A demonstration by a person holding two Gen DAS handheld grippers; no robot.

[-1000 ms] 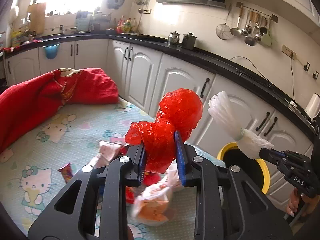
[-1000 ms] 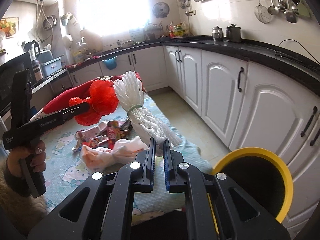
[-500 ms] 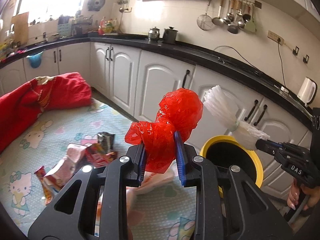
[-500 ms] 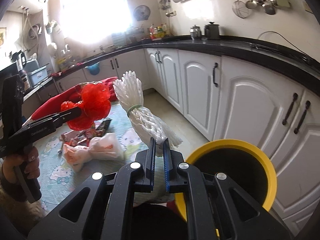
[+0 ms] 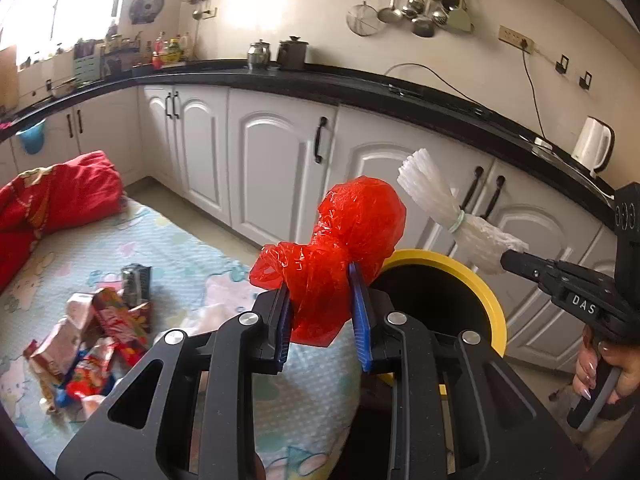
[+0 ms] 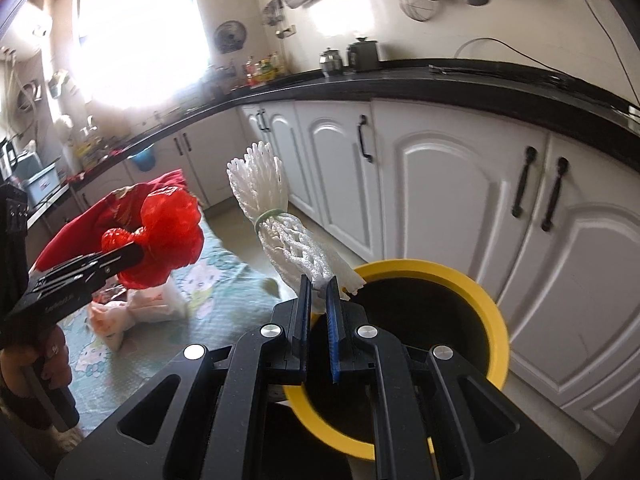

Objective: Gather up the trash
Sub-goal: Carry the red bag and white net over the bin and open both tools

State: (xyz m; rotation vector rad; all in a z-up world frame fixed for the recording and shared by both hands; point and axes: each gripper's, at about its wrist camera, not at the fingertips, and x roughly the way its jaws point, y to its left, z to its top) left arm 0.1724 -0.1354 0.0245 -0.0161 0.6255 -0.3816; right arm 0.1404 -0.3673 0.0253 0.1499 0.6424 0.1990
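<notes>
Two pieces of trash are held, one in each of my grippers. At far left, a red blanket lies bunched on the cartoon-print mat. Nearer, a heap of snack wrappers rests on that mat, with a white plastic bag beside it in the right wrist view. My left gripper is clamped on a crumpled red plastic bag; the bag bulges above the blue pads and sits near the bin's left rim. My right gripper is pinched narrowly on the lower end of a white foam net, which is tied with a green band and tilts up and left. The net's held end sits at the near-left rim of the yellow-rimmed bin. The bin's interior looks dark; contents cannot be told. White cabinets stand behind the bin under a black counter.
</notes>
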